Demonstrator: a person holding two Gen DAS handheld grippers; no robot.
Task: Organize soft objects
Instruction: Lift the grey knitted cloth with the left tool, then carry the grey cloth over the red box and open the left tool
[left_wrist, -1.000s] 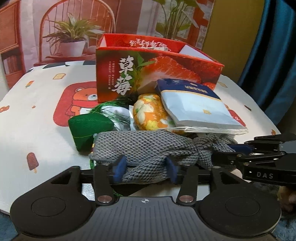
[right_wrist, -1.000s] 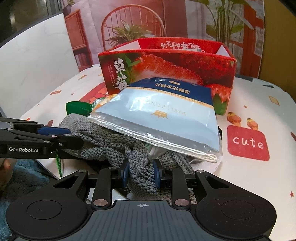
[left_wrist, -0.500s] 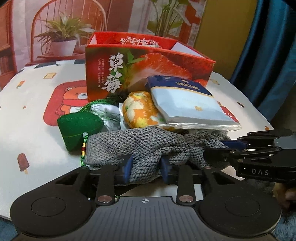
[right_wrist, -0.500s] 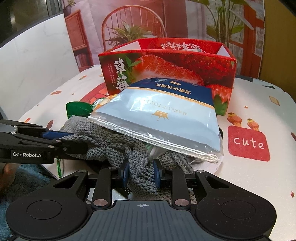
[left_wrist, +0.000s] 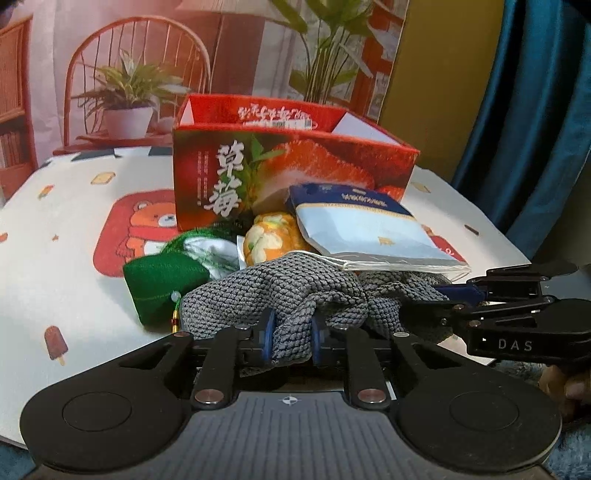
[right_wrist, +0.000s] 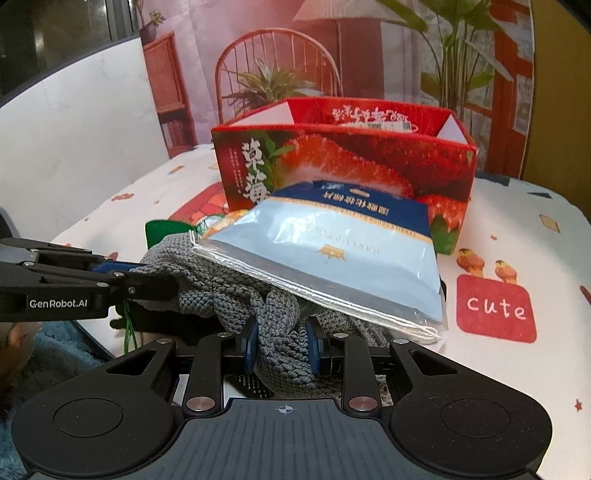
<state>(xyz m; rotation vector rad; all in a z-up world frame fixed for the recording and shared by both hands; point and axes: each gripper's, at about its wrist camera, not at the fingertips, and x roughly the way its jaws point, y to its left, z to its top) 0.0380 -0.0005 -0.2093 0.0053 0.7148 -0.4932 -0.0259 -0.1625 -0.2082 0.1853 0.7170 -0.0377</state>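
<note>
Left wrist view: both the left hand-held gripper (left_wrist: 291, 338) and right hand-held gripper (right_wrist: 282, 345) pinch the grey knitted cloth (left_wrist: 280, 291).

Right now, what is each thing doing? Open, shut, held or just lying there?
Left gripper: shut on scarf.
Right gripper: shut on scarf.
Scarf: bunched, held by both grippers.
Blue pack: sealed, lying on the scarf.
Box: open at the top, upright.
Green pouch: lying on the table, unheld.
</note>
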